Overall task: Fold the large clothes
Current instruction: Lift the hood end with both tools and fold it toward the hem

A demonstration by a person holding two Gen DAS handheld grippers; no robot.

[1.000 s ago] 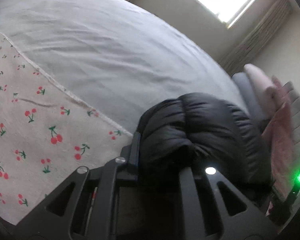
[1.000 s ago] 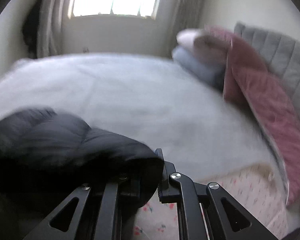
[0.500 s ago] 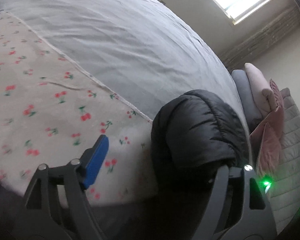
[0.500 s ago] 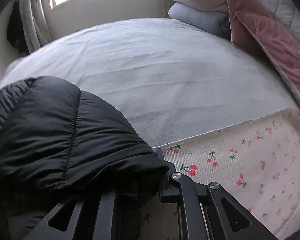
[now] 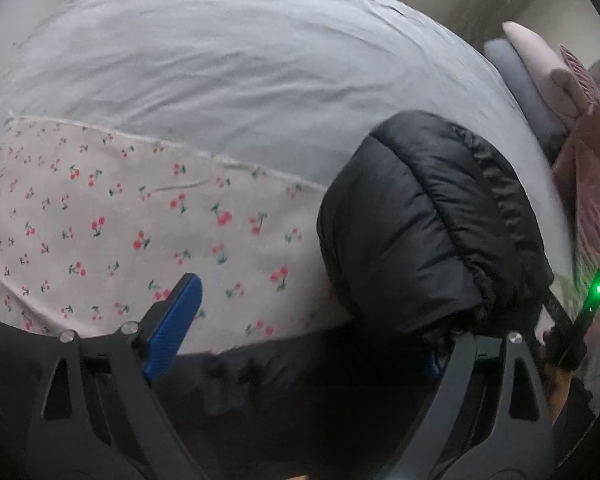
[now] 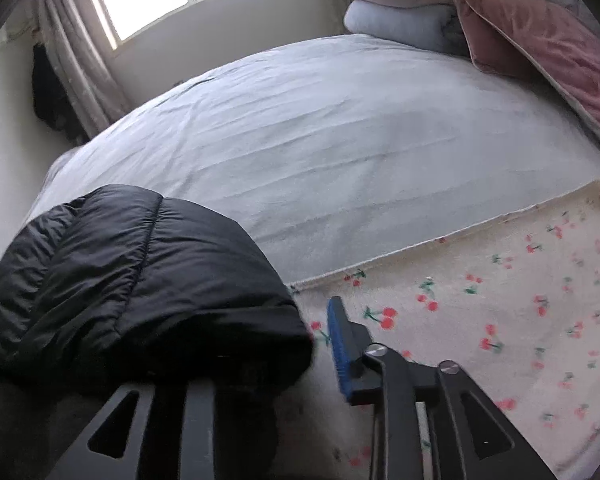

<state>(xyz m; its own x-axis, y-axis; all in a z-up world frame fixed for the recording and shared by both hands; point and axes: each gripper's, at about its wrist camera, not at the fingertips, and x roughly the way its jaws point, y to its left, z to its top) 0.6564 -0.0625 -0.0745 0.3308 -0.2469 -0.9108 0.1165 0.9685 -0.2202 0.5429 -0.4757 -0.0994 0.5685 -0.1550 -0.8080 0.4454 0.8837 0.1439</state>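
Subject: black quilted puffer jacket (image 5: 428,220), lying in a rounded, folded bundle at the near edge of the bed (image 5: 240,60), partly on the cherry-print cloth (image 5: 120,220) and partly on the grey sheet beyond it.

Left gripper (image 5: 300,344): jaws opening and now wide; its blue pad (image 5: 172,324) stands clear over the cherry-print cloth, the opposite finger sits just beside the bundle's near end. Nothing pinched.

Right gripper (image 6: 268,360): jaws opening, at a moderate gap; the one visible blue pad (image 6: 340,344) stands apart from the jacket edge. The other finger is hidden under the dark fabric, so contact there cannot be confirmed.

Handling assessment: the jacket looks light, soft and springy. Its padded channels are likely to rebound and unroll a fold once released. The shell has a slight sheen and is probably slippery against the pads. No fragility concern. Best purchase, in my judgement, is on the stitched seams or the gathered hem band, pinching two layers together, not on the puffed panels.

Markings: no brand, label or legible writing found on the jacket, cloth or stacked bedding (image 6: 396,4) at the far corner
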